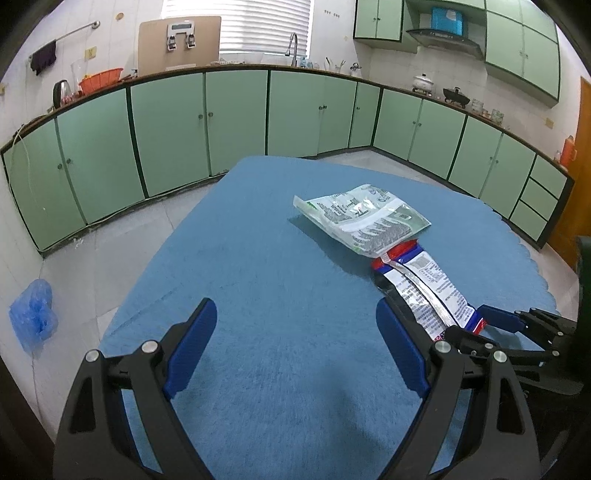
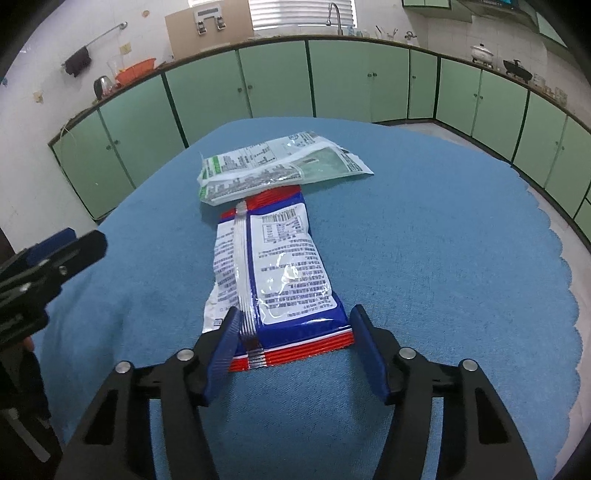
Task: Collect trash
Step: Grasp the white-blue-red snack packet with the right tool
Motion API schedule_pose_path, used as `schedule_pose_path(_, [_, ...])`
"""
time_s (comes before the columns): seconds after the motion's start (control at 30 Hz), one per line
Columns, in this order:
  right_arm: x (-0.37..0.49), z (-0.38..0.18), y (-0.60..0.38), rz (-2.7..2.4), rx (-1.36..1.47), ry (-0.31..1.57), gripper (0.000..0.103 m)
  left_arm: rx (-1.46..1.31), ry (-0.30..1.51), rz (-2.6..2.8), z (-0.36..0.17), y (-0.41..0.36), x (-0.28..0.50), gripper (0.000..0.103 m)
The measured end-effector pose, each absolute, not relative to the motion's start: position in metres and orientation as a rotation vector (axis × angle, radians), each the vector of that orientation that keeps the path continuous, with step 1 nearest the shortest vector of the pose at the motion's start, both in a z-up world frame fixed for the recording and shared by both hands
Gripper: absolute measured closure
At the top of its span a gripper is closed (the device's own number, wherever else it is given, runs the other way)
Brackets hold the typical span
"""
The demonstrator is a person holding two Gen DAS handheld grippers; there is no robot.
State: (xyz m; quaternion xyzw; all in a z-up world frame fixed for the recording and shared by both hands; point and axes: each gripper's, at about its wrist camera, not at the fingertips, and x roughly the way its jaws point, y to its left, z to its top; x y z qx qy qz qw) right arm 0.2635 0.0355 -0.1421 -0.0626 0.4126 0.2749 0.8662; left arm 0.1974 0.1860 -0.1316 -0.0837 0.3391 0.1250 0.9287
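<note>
My right fingers (image 2: 360,343) straddle the blue wrapper's (image 2: 280,273) near end without clear contact; beside it, my left gripper (image 1: 295,343) stands spread, empty.

I worked in a home kitchen. Pale green cabinets (image 1: 236,122) ran under a long counter (image 1: 314,72) along two walls, with a sink tap (image 1: 293,48) below a blinded window (image 1: 258,22). A range hood (image 1: 443,37) hung over a white pot (image 1: 424,82) and a black wok (image 1: 455,94), and a kettle (image 1: 61,92) stood at the far left.
</note>
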Motion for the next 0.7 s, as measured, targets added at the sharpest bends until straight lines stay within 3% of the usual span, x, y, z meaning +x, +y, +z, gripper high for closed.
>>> schedule_pose_path(0.7, [0.264, -0.126, -0.032, 0.478, -0.045, 0.848, 0.045, -0.174, 0.715, 0.214, -0.132, 0.169, 0.224, 0.018])
